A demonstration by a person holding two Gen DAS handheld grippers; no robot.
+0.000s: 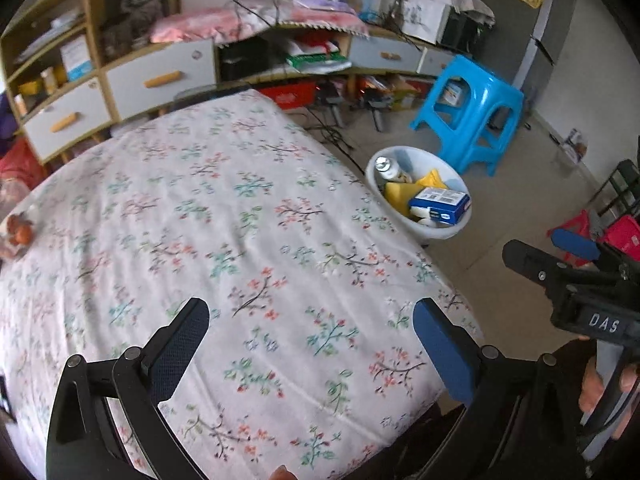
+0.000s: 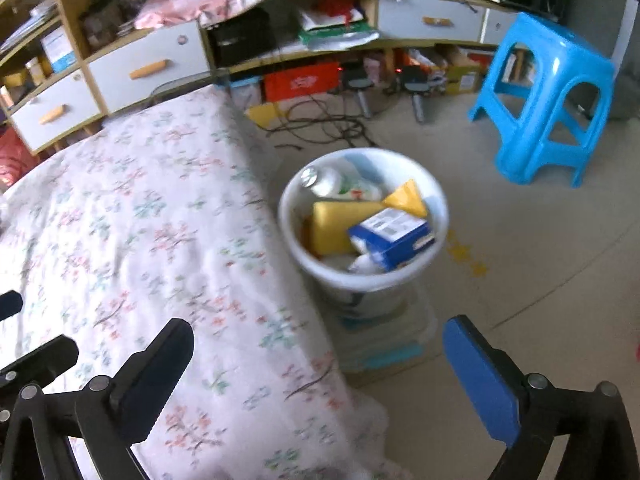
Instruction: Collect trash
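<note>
Both of my claws are the nearest things in view, and both are spread wide with nothing between the pads. Only one moment is in front of me, so I describe them as they stand.

From the left wrist camera, the left gripper (image 1: 310, 330) hangs over the near part of the flowered tablecloth (image 1: 224, 216), its dark pad on one side and its blue pad on the other, pointing steeply down at bare cloth. Off toward the bin's side of that view I can see the right gripper (image 1: 560, 256), black with white lettering on its body, and fingers (image 1: 592, 384) of the person's hand wrapped on its handle.

My landmark is the white bin (image 2: 362, 280). It stands on the floor just beside the table's edge, on what looks like a low stack of flat pale things. Inside it lie the collected pieces: a clear bottle (image 2: 320, 178) toward the far rim, a yellow packet (image 2: 336, 226) in the middle, and a blue and white box (image 2: 394, 236) tilted on top, nearer the rim facing me.

The right gripper (image 2: 318, 354) sits on the near side of the bin, one pad over the tablecloth's edge and the blue pad over the floor. Beyond the bin stands a blue plastic stool (image 2: 548, 92), well apart from it. Farther behind the bin runs a low cabinet (image 2: 132, 68) with white drawers and cluttered shelves.
</note>
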